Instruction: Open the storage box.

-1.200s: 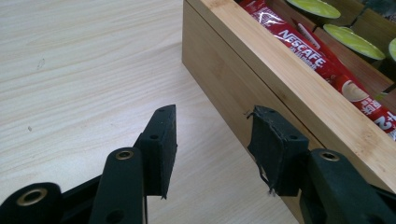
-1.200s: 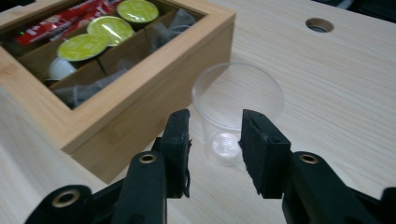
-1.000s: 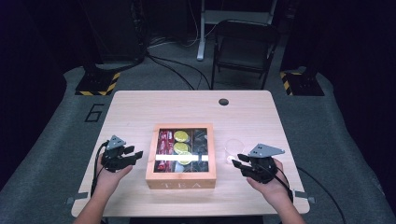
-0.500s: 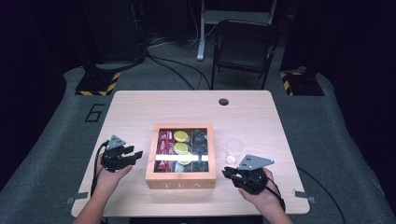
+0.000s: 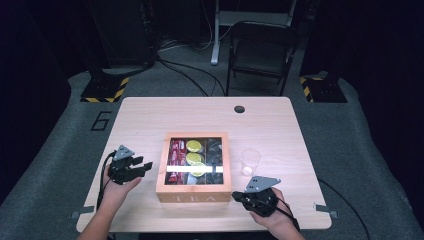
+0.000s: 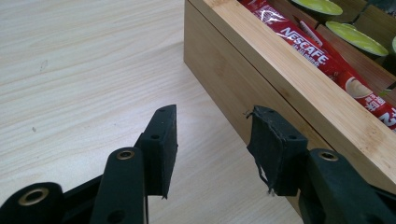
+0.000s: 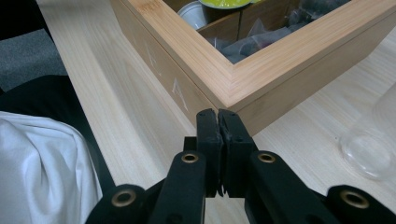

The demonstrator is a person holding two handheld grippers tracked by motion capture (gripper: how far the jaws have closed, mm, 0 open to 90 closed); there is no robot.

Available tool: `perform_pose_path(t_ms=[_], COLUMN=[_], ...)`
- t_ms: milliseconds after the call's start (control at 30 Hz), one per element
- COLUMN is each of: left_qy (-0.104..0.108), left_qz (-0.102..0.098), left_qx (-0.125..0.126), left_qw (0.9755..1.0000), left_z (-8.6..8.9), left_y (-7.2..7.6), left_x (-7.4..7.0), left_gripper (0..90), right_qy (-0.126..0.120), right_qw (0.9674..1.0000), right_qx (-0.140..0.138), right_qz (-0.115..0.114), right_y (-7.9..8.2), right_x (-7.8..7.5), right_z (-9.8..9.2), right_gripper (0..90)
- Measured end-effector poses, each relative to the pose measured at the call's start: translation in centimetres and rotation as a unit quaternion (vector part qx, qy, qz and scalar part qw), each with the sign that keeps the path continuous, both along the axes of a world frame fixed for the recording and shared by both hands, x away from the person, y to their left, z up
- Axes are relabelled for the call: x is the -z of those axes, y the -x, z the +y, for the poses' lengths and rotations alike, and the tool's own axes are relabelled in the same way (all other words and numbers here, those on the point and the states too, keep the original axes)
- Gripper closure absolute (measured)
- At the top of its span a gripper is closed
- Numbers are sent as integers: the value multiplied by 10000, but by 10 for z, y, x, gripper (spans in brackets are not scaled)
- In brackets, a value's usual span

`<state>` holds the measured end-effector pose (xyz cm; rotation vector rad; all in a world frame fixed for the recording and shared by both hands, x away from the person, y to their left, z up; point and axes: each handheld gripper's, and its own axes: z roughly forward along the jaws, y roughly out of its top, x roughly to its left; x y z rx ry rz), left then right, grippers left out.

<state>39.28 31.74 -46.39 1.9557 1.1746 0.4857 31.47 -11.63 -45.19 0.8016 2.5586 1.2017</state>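
Observation:
A wooden tea box (image 5: 193,191) marked TEA sits mid-table, its clear lid showing red Nescafe sachets (image 6: 322,50), yellow-green capsules (image 5: 194,146) and dark packets (image 7: 261,43). My left gripper (image 5: 142,167) rests open on the table just left of the box, its fingers (image 6: 161,140) close to the box's side wall (image 6: 243,88). My right gripper (image 5: 239,197) is shut with nothing in it, pointing at the box's front right corner (image 7: 231,95); its pads (image 7: 209,135) are pressed together.
A clear plastic cup (image 5: 250,161) stands right of the box, also seen as the cup (image 7: 373,140) beside my right gripper. A cable hole (image 5: 239,108) lies near the table's far edge. A folding chair (image 5: 260,50) stands beyond the table.
My right gripper moved left and toward the table's front edge, from beside the cup to the box's front right corner. The left gripper stayed put.

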Motion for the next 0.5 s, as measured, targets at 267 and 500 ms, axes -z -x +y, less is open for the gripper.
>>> perform_pose_path(t_ms=[267, 500], left_qy=[-1, 1], left_qz=[-47, -15], left_qx=[-4, 8], left_qw=[10000, 10000], left_z=[-1, -1], left_y=[0, 0], left_x=[1, 1], left_gripper=[512, 512], right_qy=[78, 90], right_qw=[10000, 9999], right_qx=[22, 93], right_qz=[33, 99], right_y=[-4, -8], right_x=[7, 10], right_z=[2, 2], right_gripper=[879, 894])
